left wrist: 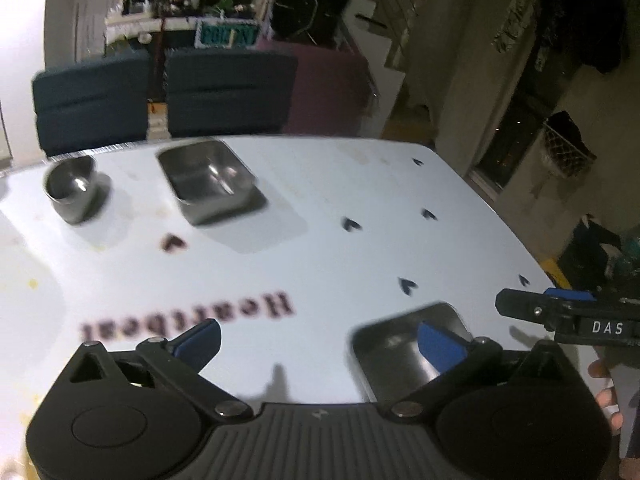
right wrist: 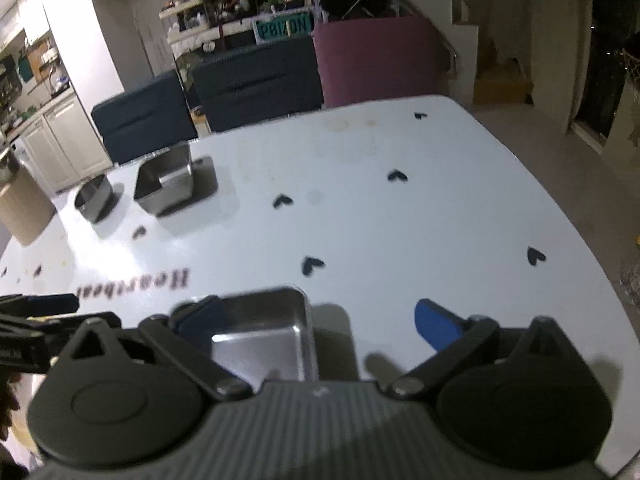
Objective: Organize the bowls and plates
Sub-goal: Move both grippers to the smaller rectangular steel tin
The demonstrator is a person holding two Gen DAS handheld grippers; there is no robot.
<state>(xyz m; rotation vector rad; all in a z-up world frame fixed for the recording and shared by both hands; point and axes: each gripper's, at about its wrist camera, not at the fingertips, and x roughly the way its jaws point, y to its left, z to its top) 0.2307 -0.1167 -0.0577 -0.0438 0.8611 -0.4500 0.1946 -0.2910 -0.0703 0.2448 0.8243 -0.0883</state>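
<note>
On the white table (left wrist: 320, 240) a steel rectangular tray (left wrist: 400, 344) lies close in front of me, partly behind the blue right finger (left wrist: 436, 344) of my left gripper (left wrist: 318, 336). That gripper is open and holds nothing. In the right wrist view the same tray (right wrist: 264, 336) rests beside the left finger (right wrist: 196, 316) of my right gripper (right wrist: 312, 316), which is also open and empty. Farther back stand a second steel rectangular tray (left wrist: 208, 184) (right wrist: 168, 188) and a round steel bowl (left wrist: 74, 188) (right wrist: 94, 198). The right gripper's tip (left wrist: 560, 312) shows at the right edge.
Two dark blue chairs (right wrist: 256, 80) and a maroon one (right wrist: 376, 60) line the table's far edge. A cardboard box (right wrist: 24, 212) stands at the far left. The tabletop (right wrist: 400, 220) has printed black hearts and lettering. A hand (left wrist: 608, 392) shows at the right.
</note>
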